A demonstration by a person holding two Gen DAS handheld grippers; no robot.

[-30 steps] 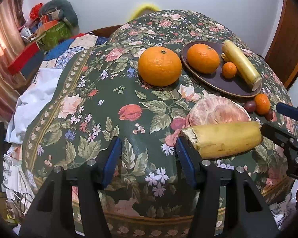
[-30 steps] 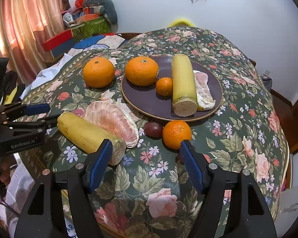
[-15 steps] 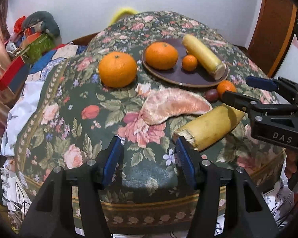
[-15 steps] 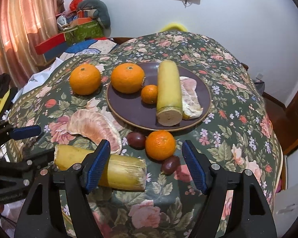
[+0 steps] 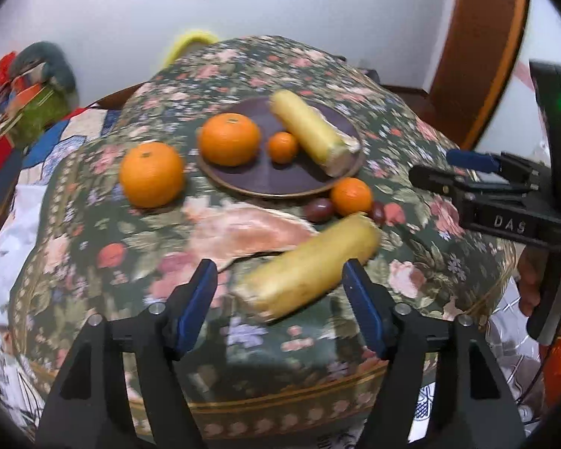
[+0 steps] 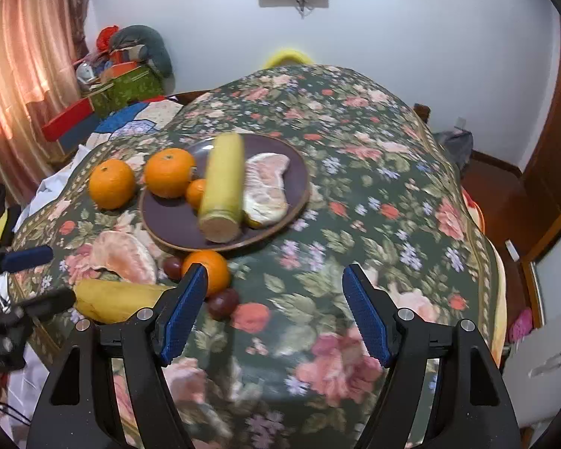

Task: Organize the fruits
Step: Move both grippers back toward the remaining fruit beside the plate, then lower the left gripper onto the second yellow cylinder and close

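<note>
A dark plate [image 5: 265,183] [image 6: 175,220] holds a big orange [image 5: 229,138], a small orange [image 5: 282,146], a yellow fruit piece [image 5: 310,131] and a pomelo segment [image 6: 265,187]. On the cloth lie a big orange [image 5: 151,173], a pomelo segment [image 5: 243,228], a second yellow fruit piece [image 5: 310,265], a small orange [image 5: 350,195] and two dark plums [image 5: 318,208]. My left gripper [image 5: 282,295] is open, its jaws either side of the near yellow piece. My right gripper [image 6: 275,307] is open and empty above the cloth, and shows in the left wrist view [image 5: 452,170].
The round table has a floral cloth [image 6: 355,194] that drops off at the near edge. A bed with boxes and bags [image 6: 123,86] stands at the left. A wooden door [image 5: 478,56] is at the right.
Both grippers have pulled back and up from the table. The right gripper has swung right, away from the near yellow piece. The yellow piece now lies between the left jaws.
</note>
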